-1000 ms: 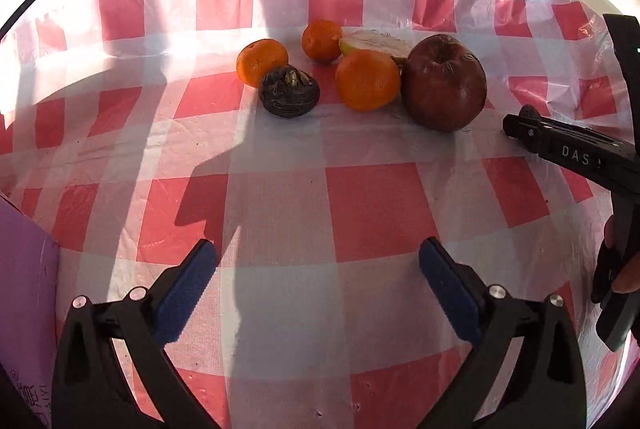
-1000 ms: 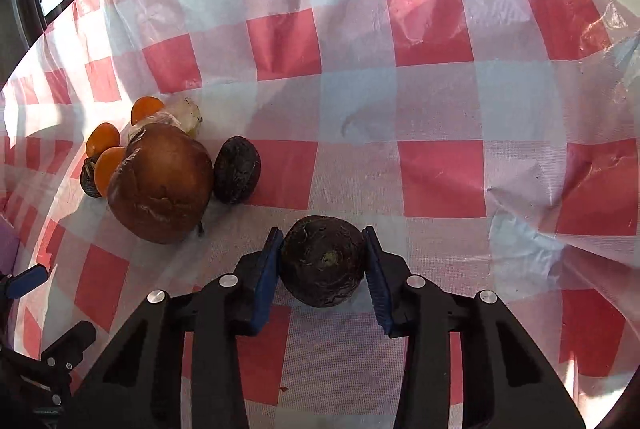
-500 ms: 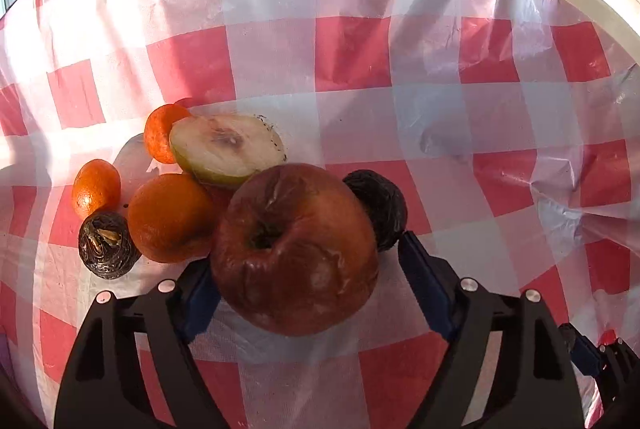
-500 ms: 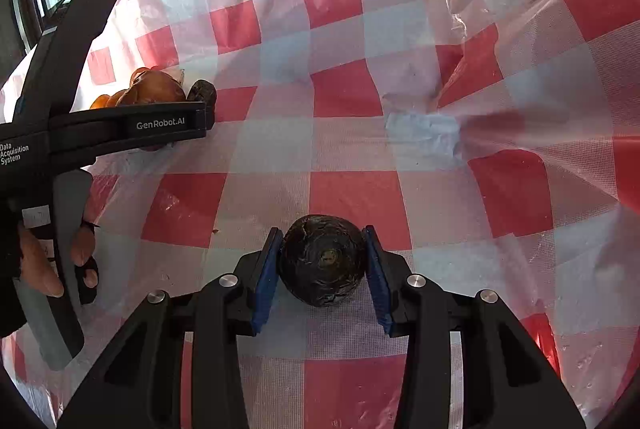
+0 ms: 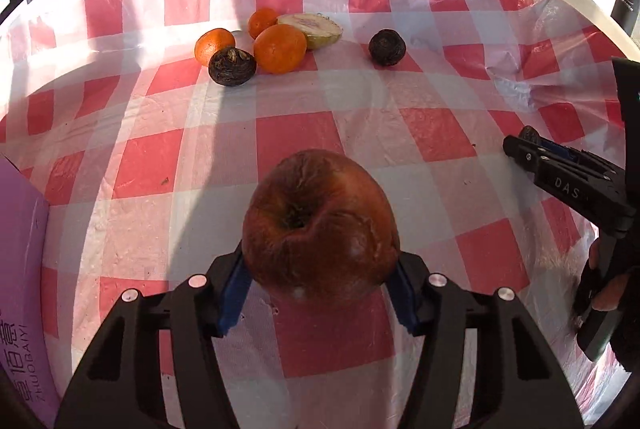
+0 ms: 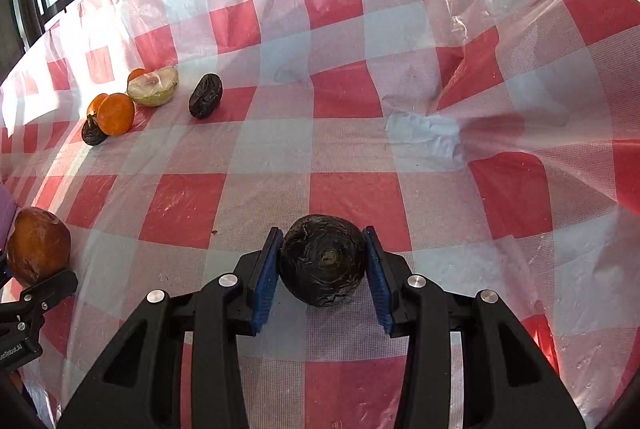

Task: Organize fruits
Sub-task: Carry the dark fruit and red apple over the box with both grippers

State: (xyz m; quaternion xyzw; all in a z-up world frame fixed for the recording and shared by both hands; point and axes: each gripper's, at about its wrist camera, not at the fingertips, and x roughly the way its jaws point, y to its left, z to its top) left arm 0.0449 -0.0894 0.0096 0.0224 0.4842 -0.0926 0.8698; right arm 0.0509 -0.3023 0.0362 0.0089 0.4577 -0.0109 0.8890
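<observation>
Red-and-white checked tablecloth (image 5: 168, 165), orange tangerines (image 5: 280, 48)

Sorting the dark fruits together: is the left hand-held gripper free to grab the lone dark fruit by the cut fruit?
Probably not: the left hand-held gripper is shut on the brown apple; the dark fruit lies unobstructed.

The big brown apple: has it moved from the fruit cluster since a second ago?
Yes. The brown apple, clamped in the left gripper, now sits well nearer the camera than the oranges it had rested beside.
</observation>
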